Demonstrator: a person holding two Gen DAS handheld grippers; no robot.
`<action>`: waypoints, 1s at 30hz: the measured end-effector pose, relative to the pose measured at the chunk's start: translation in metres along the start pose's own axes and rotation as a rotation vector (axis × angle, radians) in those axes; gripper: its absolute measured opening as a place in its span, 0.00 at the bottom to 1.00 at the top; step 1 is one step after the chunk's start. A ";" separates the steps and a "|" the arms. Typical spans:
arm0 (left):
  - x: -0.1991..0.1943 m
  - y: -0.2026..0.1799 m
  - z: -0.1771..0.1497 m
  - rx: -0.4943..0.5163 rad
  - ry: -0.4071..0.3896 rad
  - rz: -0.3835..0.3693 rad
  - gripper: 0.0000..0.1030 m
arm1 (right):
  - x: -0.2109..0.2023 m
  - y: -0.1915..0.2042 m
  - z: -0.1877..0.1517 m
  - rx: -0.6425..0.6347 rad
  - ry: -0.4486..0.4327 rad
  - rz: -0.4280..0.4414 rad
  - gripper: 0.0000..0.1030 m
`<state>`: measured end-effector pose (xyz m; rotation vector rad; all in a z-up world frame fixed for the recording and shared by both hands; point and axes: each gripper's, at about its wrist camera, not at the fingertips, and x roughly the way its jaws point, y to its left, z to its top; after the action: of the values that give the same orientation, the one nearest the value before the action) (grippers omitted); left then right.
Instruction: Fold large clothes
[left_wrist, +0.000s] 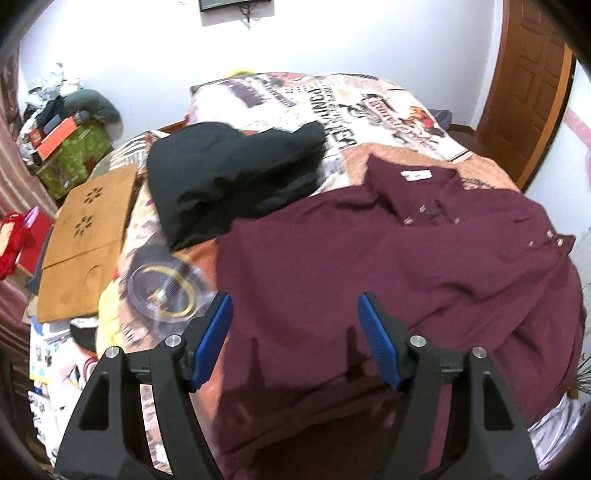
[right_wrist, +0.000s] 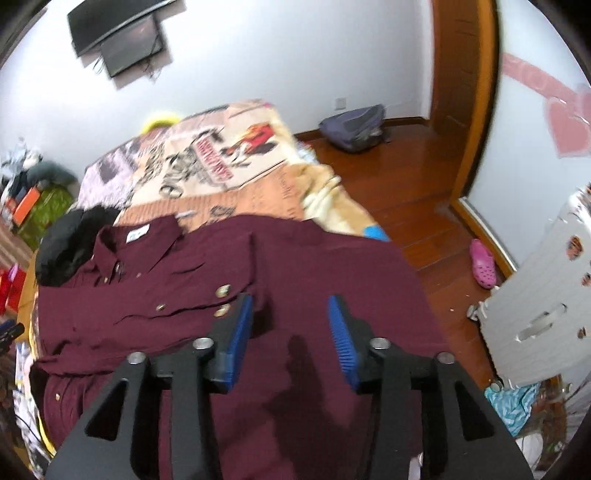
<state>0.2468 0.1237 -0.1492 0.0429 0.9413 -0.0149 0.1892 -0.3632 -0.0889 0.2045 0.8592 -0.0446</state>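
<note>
Left wrist: bedspread (left_wrist: 332, 107) lettering blurred; maroon shirt (left_wrist: 369, 266) neck label (left_wrist: 415, 174) unreadable.

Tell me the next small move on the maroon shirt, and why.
Probably lower the right gripper and pinch the maroon shirt at its near right edge for the next fold. Both it and the left gripper are open and empty above the cloth, and the shirt lies partly folded, collar up.

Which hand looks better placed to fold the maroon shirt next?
Probably the right. Its gripper hangs open just beside the buttoned cuff lying on the maroon shirt. The left gripper, also open, faces only plain cloth.
</note>
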 end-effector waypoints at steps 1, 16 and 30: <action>0.001 -0.005 0.005 0.004 -0.002 -0.011 0.67 | -0.005 -0.008 0.000 0.021 -0.011 -0.009 0.55; 0.052 -0.088 0.037 0.104 0.060 -0.128 0.69 | 0.000 -0.125 -0.063 0.435 0.098 -0.111 0.59; 0.081 -0.113 0.030 0.122 0.136 -0.167 0.69 | 0.047 -0.166 -0.112 0.766 0.180 0.091 0.62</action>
<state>0.3153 0.0096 -0.2004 0.0787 1.0767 -0.2265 0.1160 -0.5014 -0.2218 0.9766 0.9801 -0.2748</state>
